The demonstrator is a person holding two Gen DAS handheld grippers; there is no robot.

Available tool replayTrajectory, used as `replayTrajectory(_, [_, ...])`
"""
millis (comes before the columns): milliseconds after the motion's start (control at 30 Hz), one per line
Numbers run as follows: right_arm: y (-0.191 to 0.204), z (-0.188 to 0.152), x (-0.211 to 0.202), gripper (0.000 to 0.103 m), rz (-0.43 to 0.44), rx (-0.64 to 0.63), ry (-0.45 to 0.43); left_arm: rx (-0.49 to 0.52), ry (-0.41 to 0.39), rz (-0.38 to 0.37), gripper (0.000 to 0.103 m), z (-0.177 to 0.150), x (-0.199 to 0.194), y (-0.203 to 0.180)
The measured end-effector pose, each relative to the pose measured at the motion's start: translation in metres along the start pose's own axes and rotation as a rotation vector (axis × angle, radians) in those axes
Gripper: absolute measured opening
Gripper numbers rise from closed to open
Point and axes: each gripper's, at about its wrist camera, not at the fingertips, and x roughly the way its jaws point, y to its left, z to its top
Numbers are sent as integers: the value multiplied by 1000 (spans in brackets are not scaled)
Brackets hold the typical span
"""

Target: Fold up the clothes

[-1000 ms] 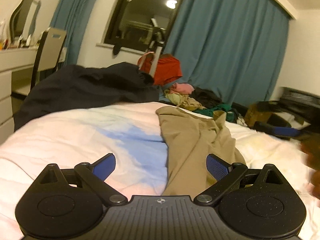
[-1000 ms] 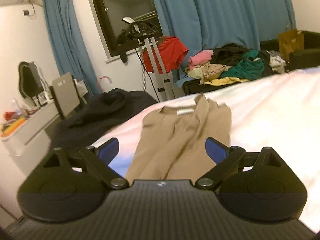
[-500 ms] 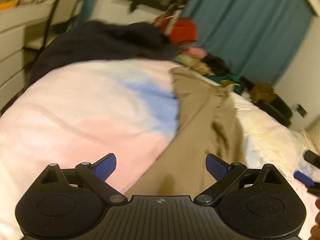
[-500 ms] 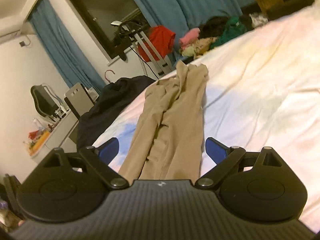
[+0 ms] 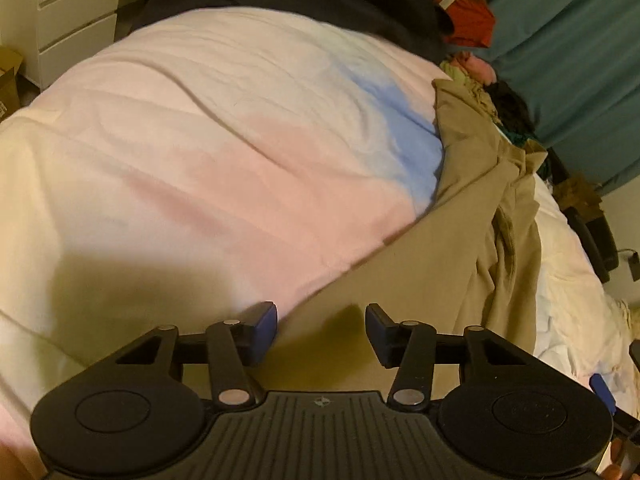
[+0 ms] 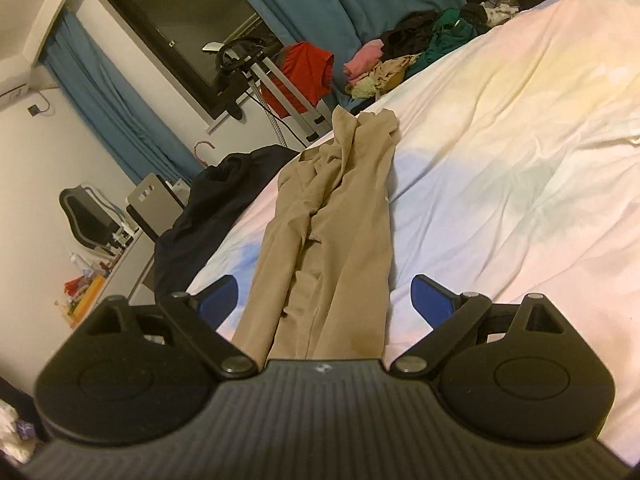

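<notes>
Tan trousers (image 5: 472, 240) lie lengthwise on the pastel bedspread (image 5: 208, 152), their waist end far away near the bed's edge. My left gripper (image 5: 320, 328) hovers low over their near end, jaws about half open, with tan cloth under the gap and its left fingertip (image 5: 264, 328) at the cloth's edge. In the right wrist view the trousers (image 6: 340, 232) run straight ahead. My right gripper (image 6: 326, 300) stands wide open astride the near leg ends, nothing pinched. A blue tip of the right gripper (image 5: 602, 394) shows at the left view's right edge.
A dark navy garment (image 6: 208, 208) is heaped on the bed's far left corner. Beyond the bed are a pile of mixed clothes (image 6: 400, 60), a red garment on a stand (image 6: 308, 72) and blue curtains (image 6: 360, 0). White drawers (image 5: 72, 28) stand left of the bed.
Both grippers have tilted down and moved in over the trousers' near end. The left jaws have narrowed to about half their earlier width; the right jaws stay wide.
</notes>
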Motion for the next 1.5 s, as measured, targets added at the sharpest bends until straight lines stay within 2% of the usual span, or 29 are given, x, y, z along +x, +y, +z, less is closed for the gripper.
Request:
replayTrajectory(167, [0,1,2,95,12,0,2,57,40,43,61,-4,10,-12])
replayTrajectory(267, [-2,1,1,95,14,4,4,102,35,56,61,-9,7,-18])
replayTrajectory(367, [-5,3,-1,95,12,19,0,147,29,69,46,-15,4,-25])
replayTrajectory(500, [-7,4,-2,95,2,31,-4,202,32,60,1,-22,-1,-32])
replayTrajectory(633, [-10,3,-1,95,-6,33,0,330,-27,53,1,-36,-22,-48])
replayTrajectory(867, [-13,6,-4,95,-8,51,-16,689,-255,24,1,-87,-82,-93])
replayTrajectory(967, [-14,7,-5,95,-8,53,-24,827,-295,-2,0,-110,-95,-115])
replayTrajectory(1067, [-14,8,-5,95,-11,52,-28,931,-271,-38,0,-131,-94,-133])
replayTrajectory(1133, [-14,7,-5,95,-14,51,-27,960,-233,-55,0,-139,-85,-140])
replayTrajectory(1300, [-12,8,-4,95,-27,42,-28,979,-74,-19,1,-148,-44,-148])
replayTrajectory(1367, [-10,9,-4,95,-40,29,-31,968,0,-25,5,-148,-30,-147])
replayTrajectory(1400, [-9,9,-4,95,-48,21,-32,967,29,-28,15,-147,-26,-147])
replayTrajectory(1467, [-8,9,-5,95,-61,8,-38,952,37,-30,34,-142,-25,-144])
replayTrajectory(1500, [-8,10,-6,95,-66,3,-42,939,32,-37,49,-139,-25,-143])
